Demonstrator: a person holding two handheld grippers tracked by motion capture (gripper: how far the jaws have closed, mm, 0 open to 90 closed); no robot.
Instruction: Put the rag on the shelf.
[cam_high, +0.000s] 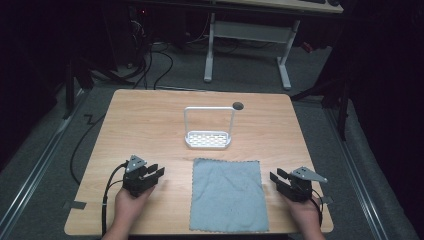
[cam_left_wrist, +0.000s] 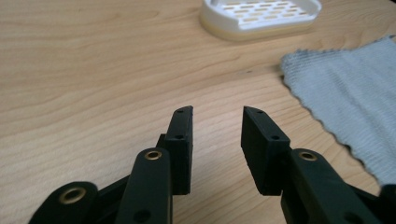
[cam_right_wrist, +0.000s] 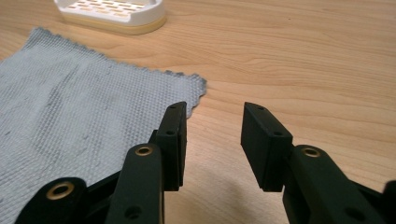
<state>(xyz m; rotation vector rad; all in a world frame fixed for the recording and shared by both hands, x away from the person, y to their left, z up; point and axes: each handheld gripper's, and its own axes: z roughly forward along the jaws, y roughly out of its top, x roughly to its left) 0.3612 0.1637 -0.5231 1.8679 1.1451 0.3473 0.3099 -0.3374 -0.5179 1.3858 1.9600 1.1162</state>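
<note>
The flat grey square cloth lies spread out in the lower middle of the high view, near the front edge of the light wooden table. Just above it stands the white slotted plastic tray with a tall wire handle, close to the cloth but not touching it.

My left gripper sits at the lower left, beside the cloth's left edge. My right gripper sits at the lower right, beside the right edge. Both point inward at the cloth. Both have their jaws about half open, and nothing is between them.

I think my next job is to grab the cloth. To do it well, I should slide each gripper low along the wood to a near corner, get one jaw under the thin edge, then close softly so the cloth does not bunch up.
</note>
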